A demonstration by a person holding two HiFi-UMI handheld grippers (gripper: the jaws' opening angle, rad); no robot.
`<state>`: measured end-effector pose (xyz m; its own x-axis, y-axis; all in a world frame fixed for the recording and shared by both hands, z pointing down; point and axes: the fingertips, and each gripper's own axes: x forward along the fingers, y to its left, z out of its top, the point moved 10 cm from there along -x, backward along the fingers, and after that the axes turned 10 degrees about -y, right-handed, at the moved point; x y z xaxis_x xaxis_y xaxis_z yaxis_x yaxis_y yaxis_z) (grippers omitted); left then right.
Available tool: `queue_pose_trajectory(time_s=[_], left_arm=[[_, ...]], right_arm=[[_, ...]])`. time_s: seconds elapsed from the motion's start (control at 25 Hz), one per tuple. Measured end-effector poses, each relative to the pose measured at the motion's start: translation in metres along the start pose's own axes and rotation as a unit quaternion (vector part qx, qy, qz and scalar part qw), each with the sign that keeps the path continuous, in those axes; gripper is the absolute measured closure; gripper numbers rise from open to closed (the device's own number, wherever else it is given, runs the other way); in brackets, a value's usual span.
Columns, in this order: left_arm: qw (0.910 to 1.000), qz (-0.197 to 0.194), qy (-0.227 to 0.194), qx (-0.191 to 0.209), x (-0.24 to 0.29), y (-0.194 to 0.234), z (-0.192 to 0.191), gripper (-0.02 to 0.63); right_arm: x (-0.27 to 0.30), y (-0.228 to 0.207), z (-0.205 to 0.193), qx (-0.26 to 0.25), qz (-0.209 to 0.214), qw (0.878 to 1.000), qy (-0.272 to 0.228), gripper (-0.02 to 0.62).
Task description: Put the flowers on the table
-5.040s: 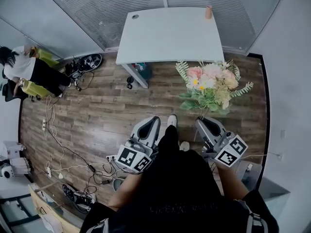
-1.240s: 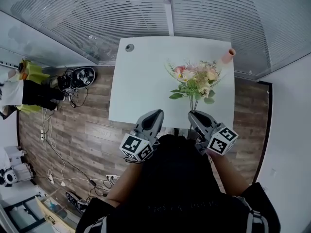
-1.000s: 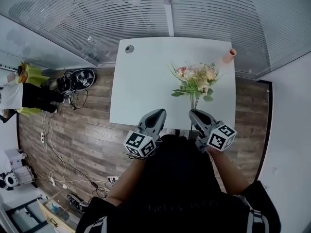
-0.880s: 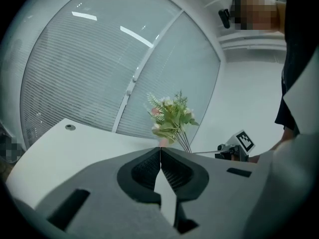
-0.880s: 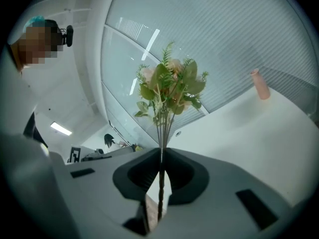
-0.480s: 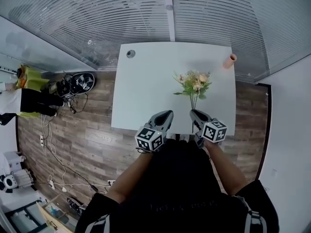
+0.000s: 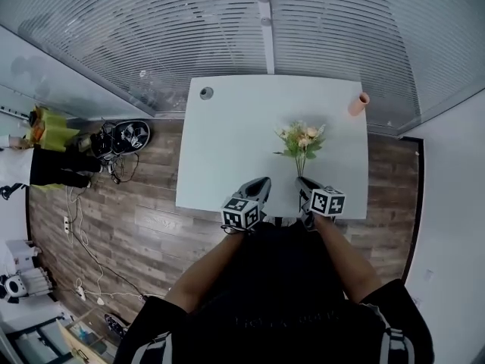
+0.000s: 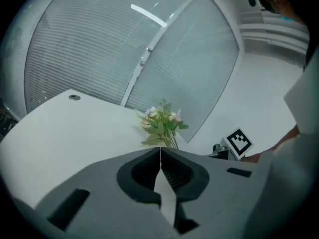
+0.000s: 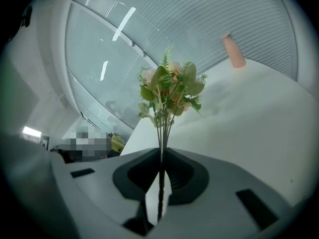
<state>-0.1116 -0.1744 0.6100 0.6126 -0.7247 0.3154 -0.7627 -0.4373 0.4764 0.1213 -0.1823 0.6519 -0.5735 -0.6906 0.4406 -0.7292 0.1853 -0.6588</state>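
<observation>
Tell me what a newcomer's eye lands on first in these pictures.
The bunch of flowers stands out first, its stems clamped in the shut jaws of the right gripper, above the near right part of the white table. Next comes the pink vase near the table's far right corner. The left gripper hangs beside the right one, jaws together on nothing.

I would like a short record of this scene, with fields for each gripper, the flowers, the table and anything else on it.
left gripper: jaws together, nothing between them
right gripper: jaws shut on the stems
flowers: one bunch, held above the table
table: white, by the blinds
pink vase: upright at the far right corner
</observation>
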Motion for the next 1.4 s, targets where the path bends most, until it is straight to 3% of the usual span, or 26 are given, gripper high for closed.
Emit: queue_pose_trajectory(time_s=[0.24, 0.44, 0.92, 1.2, 1.4], left_arm=[[0.9995, 0.001, 0.03, 0.007, 0.013, 0.009, -0.008, 0.588], [0.9982, 0.007, 0.056, -0.02, 0.02, 0.009, -0.007, 0.588], [0.9955, 0.012, 0.08, -0.05, 0.023, 0.016, -0.011, 0.588], [0.9951, 0.015, 0.079, -0.056, 0.011, 0.015, -0.016, 0.588], [0.9955, 0.013, 0.077, -0.052, 0.005, 0.012, -0.017, 0.588]], right_arm=[[0.013, -0.014, -0.003, -0.01, -0.017, 1.0, 0.024, 0.549], [0.024, -0.018, -0.01, -0.004, -0.022, 0.998, 0.053, 0.549], [0.041, -0.021, -0.017, -0.048, -0.062, 0.992, 0.101, 0.548], [0.036, -0.021, -0.019, -0.033, -0.049, 0.993, 0.098, 0.546], [0.028, -0.018, -0.022, -0.052, -0.05, 0.993, 0.098, 0.502]])
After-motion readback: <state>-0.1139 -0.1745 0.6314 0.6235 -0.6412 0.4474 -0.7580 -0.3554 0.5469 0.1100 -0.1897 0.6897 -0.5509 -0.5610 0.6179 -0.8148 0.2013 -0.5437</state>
